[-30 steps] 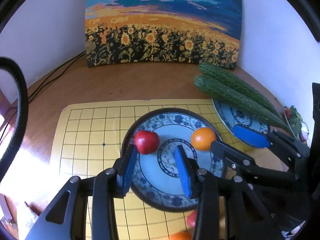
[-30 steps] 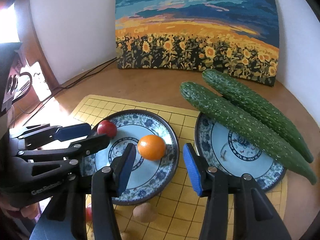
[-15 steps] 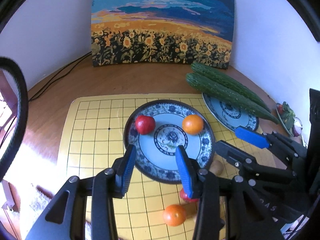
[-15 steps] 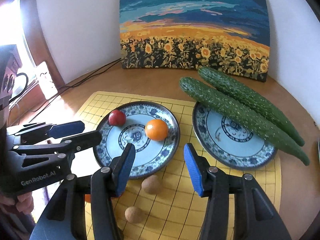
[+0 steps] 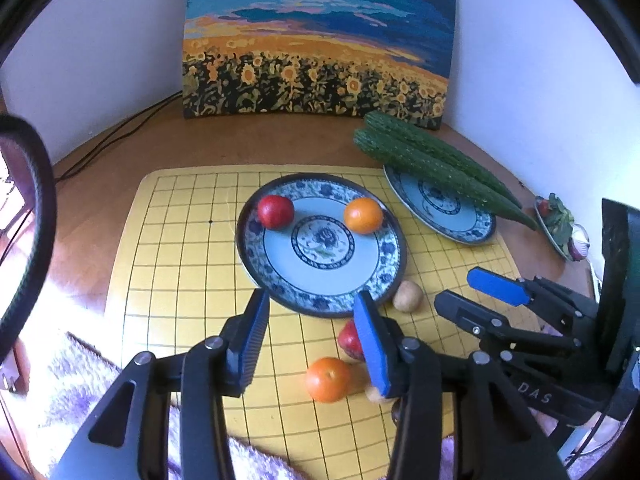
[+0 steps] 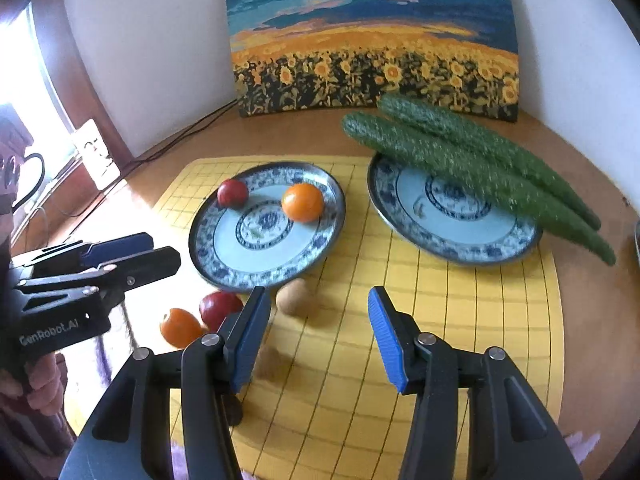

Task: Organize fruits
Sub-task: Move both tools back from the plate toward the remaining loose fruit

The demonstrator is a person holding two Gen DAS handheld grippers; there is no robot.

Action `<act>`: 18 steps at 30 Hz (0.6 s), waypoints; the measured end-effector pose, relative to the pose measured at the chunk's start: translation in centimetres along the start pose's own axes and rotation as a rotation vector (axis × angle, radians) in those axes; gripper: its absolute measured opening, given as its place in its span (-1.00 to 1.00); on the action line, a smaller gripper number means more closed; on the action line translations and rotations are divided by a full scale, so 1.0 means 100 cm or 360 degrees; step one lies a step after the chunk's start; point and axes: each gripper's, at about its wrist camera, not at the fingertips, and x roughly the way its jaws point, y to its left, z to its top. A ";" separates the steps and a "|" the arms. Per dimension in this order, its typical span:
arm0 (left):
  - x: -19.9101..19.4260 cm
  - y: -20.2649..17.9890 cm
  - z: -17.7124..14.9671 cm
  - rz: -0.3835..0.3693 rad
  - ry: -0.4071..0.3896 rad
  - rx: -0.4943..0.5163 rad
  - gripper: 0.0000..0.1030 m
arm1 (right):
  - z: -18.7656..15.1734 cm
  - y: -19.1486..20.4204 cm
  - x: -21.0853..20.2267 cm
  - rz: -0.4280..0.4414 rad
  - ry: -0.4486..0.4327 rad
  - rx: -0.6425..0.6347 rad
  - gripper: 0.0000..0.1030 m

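Observation:
A blue patterned plate (image 5: 256,256) (image 6: 224,264) on the yellow grid mat holds a red fruit (image 5: 275,211) (image 6: 232,192) and an orange (image 5: 363,215) (image 6: 302,202). In front of it lie a loose orange (image 5: 328,379) (image 6: 181,327), a red fruit (image 5: 347,340) (image 6: 219,307) and a brown round fruit (image 5: 407,296) (image 6: 293,296). A second plate (image 5: 460,224) (image 6: 440,248) at the right carries two cucumbers (image 5: 432,168) (image 6: 460,160). My left gripper (image 5: 310,344) is open and empty above the mat's near side. My right gripper (image 6: 316,340) is open and empty.
A sunflower painting (image 5: 316,44) leans on the wall at the back. Black cables (image 5: 104,140) run along the table's left. A small dish with vegetables (image 5: 560,220) sits at the far right. A fluffy purple cloth (image 5: 80,380) lies at the mat's near edge.
Both grippers have pulled back toward me from the plate, so the loose fruits in front of it have come into view. Both stay open.

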 end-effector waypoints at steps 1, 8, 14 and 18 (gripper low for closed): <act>-0.001 0.000 -0.001 -0.0004 -0.0001 -0.0001 -0.10 | -0.002 0.000 -0.001 -0.0008 0.0000 -0.0003 0.01; -0.002 -0.004 -0.015 -0.0005 0.0026 0.0009 -0.02 | -0.018 -0.003 -0.012 -0.0065 -0.0012 -0.0034 0.02; 0.002 -0.006 -0.026 -0.0009 0.0061 0.0006 -0.02 | -0.029 -0.005 -0.017 -0.0074 -0.0016 -0.0031 0.02; 0.006 -0.009 -0.032 -0.0004 0.0094 0.0038 0.02 | -0.034 -0.006 -0.018 -0.0070 -0.0022 -0.0014 0.03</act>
